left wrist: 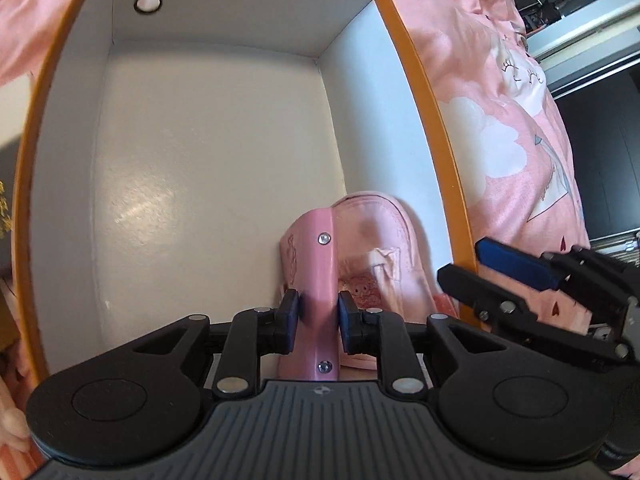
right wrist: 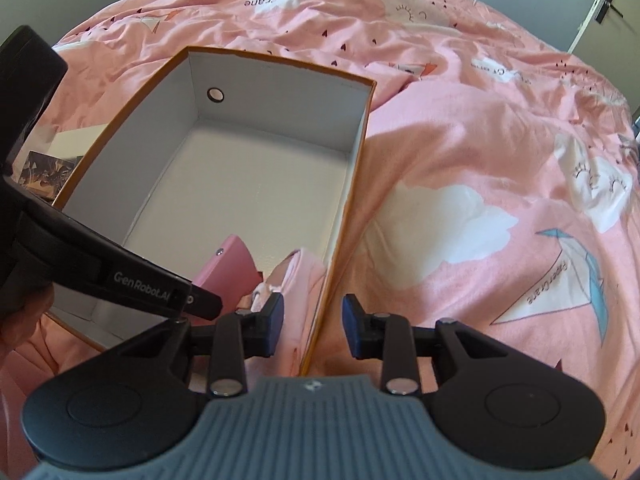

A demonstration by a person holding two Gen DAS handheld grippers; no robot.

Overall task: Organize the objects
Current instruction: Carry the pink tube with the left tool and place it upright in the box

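In the left wrist view, the left gripper [left wrist: 318, 316] sits low in the centre of the frame, its two blue pads pressed against either side of a pink strap [left wrist: 319, 292] with a rivet at each end. The strap belongs to a small pink bag [left wrist: 376, 248], which lies inside an open box [left wrist: 424, 92] with white inner walls and an orange rim, in the box's lower right corner against the right wall. A round hole [left wrist: 148, 3] shows in the far wall, upper left of the frame.

The right gripper [right wrist: 313, 326] shows at the lower centre of the right wrist view, its pads apart with nothing pinched; they straddle the box's right wall [right wrist: 320, 312], one pad inside over the bag's pink cloth, one outside.

The box rests on a bed with a pink cover [right wrist: 480, 128] printed with white clouds and paper cranes.
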